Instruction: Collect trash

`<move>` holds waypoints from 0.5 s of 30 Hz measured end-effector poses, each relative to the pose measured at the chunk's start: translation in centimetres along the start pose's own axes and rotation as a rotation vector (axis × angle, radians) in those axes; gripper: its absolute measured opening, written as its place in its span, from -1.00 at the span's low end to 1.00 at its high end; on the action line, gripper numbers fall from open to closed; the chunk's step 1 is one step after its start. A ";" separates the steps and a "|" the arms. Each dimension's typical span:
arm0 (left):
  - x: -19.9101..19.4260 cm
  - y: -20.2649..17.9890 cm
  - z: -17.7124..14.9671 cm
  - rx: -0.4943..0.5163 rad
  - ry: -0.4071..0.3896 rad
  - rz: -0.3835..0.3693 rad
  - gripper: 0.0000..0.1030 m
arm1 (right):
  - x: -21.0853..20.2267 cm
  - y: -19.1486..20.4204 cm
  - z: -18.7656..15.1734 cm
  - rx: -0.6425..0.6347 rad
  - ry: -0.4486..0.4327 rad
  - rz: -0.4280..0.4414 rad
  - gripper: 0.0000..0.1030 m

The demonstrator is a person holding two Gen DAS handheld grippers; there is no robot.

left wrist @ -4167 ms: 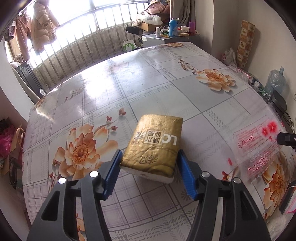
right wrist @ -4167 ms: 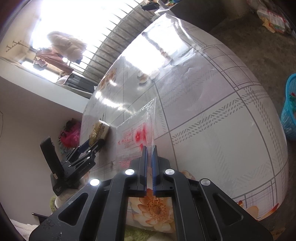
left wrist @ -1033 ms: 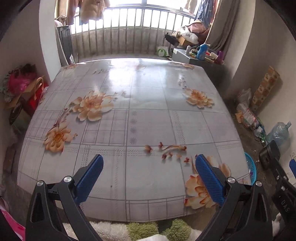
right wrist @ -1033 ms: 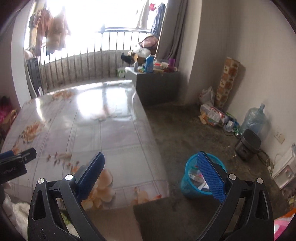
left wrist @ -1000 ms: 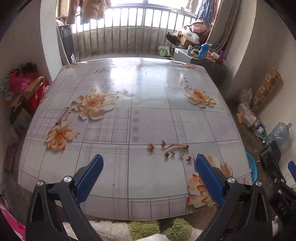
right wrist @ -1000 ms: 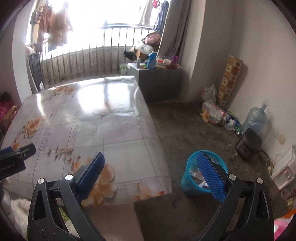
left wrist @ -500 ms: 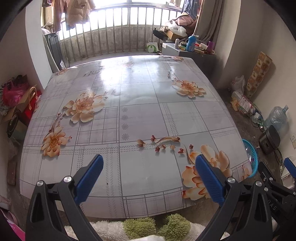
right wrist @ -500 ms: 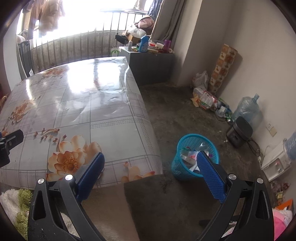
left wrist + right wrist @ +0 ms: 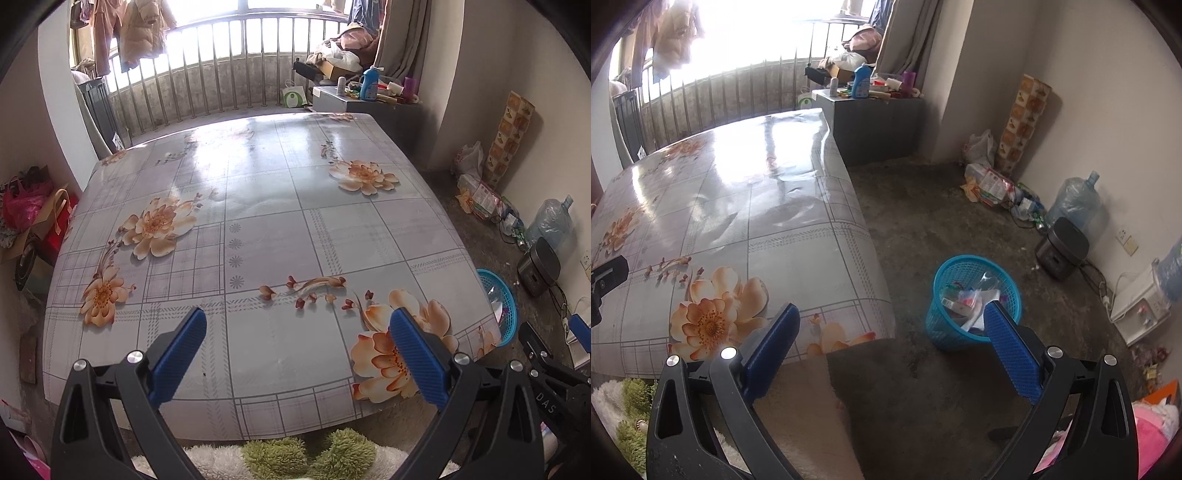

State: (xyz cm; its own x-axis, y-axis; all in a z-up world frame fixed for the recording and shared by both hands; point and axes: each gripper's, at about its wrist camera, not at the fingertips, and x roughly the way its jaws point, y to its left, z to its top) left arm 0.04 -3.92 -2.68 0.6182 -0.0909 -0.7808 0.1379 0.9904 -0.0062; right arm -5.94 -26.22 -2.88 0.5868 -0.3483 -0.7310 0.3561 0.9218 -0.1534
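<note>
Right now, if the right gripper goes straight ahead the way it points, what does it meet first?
Probably the bare floor between the table and the blue basket. The open right gripper aims into that gap, with nothing nearer between its fingers; depth is uncertain through the fisheye.

Only one piece of text can be read: the white letters "DAS" on the black body of the right gripper [image 9: 550, 397], seen at the lower right edge of the left wrist view. The packages in the blue basket [image 9: 973, 301] and the items on the floor by the wall carry print, but it is too small to read.
</note>
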 end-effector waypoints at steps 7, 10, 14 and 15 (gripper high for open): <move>0.1 -0.5 0.0 0.021 0.001 -0.006 0.89 | 0.1 -0.2 0.1 0.006 0.007 0.000 0.86; 0.3 -0.9 0.0 0.040 0.008 -0.012 0.89 | 0.1 -0.2 0.1 0.005 0.007 0.001 0.86; 0.6 -1.2 -0.1 0.057 0.018 -0.014 0.89 | 0.2 -0.1 0.1 0.006 0.011 -0.001 0.86; 0.6 -1.2 -0.1 0.057 0.019 -0.014 0.89 | 0.2 -0.2 0.0 0.008 0.013 -0.001 0.86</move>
State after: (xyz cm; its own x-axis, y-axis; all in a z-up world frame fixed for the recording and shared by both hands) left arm 0.19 -5.19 -3.22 0.6012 -0.1018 -0.7926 0.1900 0.9816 0.0180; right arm -5.87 -26.47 -2.98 0.5766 -0.3473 -0.7395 0.3625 0.9199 -0.1494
